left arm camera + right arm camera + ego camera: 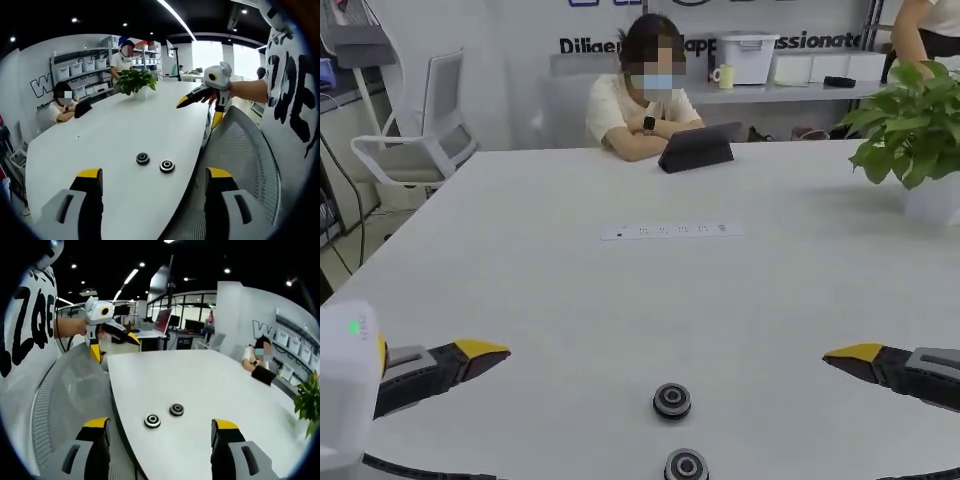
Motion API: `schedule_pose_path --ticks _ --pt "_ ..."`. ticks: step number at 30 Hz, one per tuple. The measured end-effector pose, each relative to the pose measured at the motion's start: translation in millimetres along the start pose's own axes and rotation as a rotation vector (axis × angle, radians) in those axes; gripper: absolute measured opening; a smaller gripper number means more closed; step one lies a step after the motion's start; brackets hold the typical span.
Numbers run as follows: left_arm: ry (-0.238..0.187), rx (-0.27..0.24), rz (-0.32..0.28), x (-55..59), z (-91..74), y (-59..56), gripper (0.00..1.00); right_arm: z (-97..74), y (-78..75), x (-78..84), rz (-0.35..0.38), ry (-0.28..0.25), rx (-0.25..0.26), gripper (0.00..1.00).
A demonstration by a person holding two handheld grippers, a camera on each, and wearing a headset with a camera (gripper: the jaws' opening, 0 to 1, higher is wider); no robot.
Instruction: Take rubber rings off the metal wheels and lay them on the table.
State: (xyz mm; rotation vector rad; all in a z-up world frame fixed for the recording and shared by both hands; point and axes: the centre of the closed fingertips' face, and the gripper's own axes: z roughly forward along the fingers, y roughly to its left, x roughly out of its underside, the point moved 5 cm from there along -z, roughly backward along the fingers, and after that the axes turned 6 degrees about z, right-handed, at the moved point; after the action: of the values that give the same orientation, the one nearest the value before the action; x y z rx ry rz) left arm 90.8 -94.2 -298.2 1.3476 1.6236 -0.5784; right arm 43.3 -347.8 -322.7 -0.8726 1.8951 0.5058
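Observation:
Two small metal wheels with black rubber rings lie flat on the white table (620, 300) near its front edge: one wheel (672, 400) (143, 158) (176, 409) and a nearer wheel (686, 466) (167, 166) (152, 421). My left gripper (152, 180) is open, held left of the wheels and apart from them; its yellow fingertip (480, 350) points at them. My right gripper (162, 427) is open too, on the wheels' right, with its yellow fingertip (850, 355) facing inward. Nothing sits between either pair of jaws.
A flush power strip (670, 231) sits mid-table. At the far edge a seated person (638, 110) leans beside a dark tablet (696, 148). A potted plant (910, 135) stands at the right. A white chair (415, 130) is at the far left, a mesh chair back (240, 150) by me.

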Motion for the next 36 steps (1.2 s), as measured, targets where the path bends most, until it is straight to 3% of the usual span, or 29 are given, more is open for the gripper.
schedule_pose_path --ticks 18,36 --pt "-0.01 0.036 0.04 -8.8 14.3 1.4 0.74 13.6 -4.1 -6.0 -0.042 -0.016 -0.032 0.75" --pt "-0.01 0.101 0.077 -10.9 43.6 1.4 0.66 34.7 -11.4 4.2 -0.041 0.004 -0.071 0.69"
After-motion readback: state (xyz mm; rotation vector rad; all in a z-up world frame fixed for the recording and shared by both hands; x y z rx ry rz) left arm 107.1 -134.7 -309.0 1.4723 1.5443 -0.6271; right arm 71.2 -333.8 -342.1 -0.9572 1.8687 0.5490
